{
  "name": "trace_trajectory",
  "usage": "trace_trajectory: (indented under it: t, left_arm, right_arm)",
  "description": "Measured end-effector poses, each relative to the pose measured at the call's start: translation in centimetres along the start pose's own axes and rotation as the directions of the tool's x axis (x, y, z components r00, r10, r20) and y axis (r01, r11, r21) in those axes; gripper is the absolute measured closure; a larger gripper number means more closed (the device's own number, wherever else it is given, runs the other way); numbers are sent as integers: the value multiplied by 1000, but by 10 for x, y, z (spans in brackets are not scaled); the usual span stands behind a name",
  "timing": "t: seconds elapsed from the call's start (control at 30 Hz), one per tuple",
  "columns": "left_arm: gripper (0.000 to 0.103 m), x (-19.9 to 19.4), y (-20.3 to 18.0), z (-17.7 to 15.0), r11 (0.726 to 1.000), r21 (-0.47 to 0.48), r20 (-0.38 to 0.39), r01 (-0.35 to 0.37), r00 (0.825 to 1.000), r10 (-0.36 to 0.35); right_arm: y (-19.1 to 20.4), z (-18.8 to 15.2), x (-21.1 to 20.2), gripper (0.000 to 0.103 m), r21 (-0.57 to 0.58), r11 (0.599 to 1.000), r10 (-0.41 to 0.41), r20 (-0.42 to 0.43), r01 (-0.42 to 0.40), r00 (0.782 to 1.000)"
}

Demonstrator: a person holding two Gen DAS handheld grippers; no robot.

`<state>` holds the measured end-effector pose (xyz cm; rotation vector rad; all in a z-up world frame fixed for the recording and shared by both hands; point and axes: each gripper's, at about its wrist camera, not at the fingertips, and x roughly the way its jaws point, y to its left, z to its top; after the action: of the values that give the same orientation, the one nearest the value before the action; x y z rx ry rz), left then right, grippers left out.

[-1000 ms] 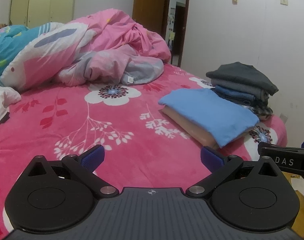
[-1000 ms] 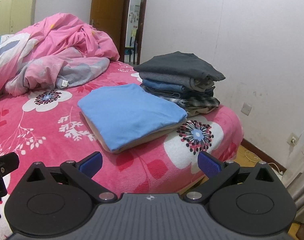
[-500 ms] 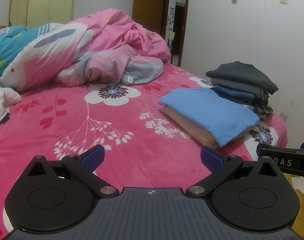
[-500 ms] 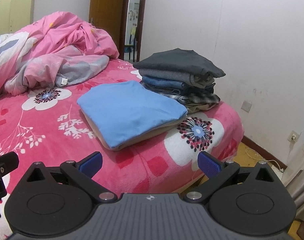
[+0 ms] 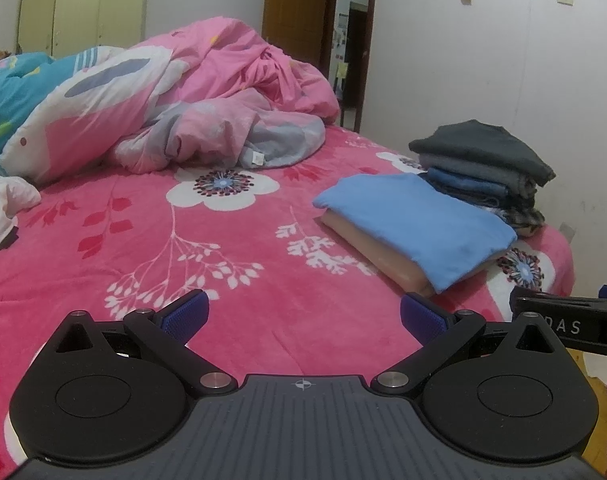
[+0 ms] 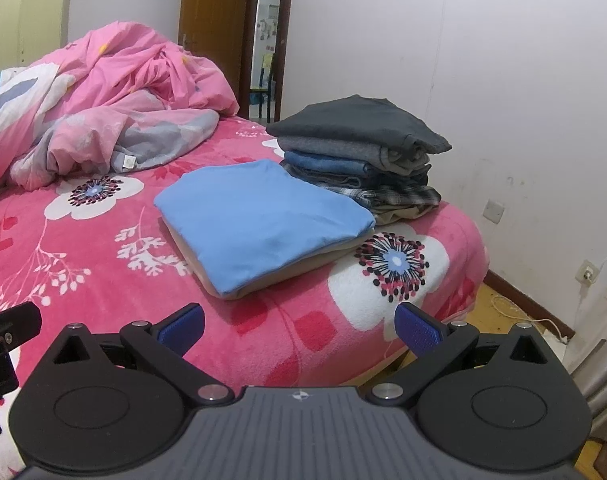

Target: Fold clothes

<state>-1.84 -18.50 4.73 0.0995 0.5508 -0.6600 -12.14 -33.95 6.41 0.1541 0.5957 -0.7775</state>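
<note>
The bed (image 5: 231,280) carries a crumpled pink duvet (image 5: 207,100) at its far side, a tall stack of folded clothes (image 6: 363,160) near the corner, and just beside it a folded blue garment (image 6: 263,220) lying on a beige one. With the left tool (image 5: 303,314) and right tool (image 6: 299,322) both spread and empty above the near edge, the fold looks finished. A good next step is probably fetching another piece, perhaps the white cloth (image 5: 3,208) at far left, pinching two corners evenly.
</note>
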Motion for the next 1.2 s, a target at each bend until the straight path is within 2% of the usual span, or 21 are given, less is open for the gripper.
trace_trajectory:
  t: [0.3, 0.83, 1.2]
  left_arm:
    - [0, 3, -10, -1, 1000, 5, -8, 23, 1000, -22]
    - [0, 10, -42, -3, 996, 23, -21, 92, 996, -91]
    - [0, 14, -45, -7, 996, 34, -37, 80, 996, -79]
  right_arm:
    - [-5, -2, -2, 0, 2, 1000, -23, 2, 23, 1000]
    - [-41, -7, 0, 0, 34, 994, -101, -8, 101, 995]
    - [-45, -8, 6, 0, 34, 994, -99, -20, 100, 995]
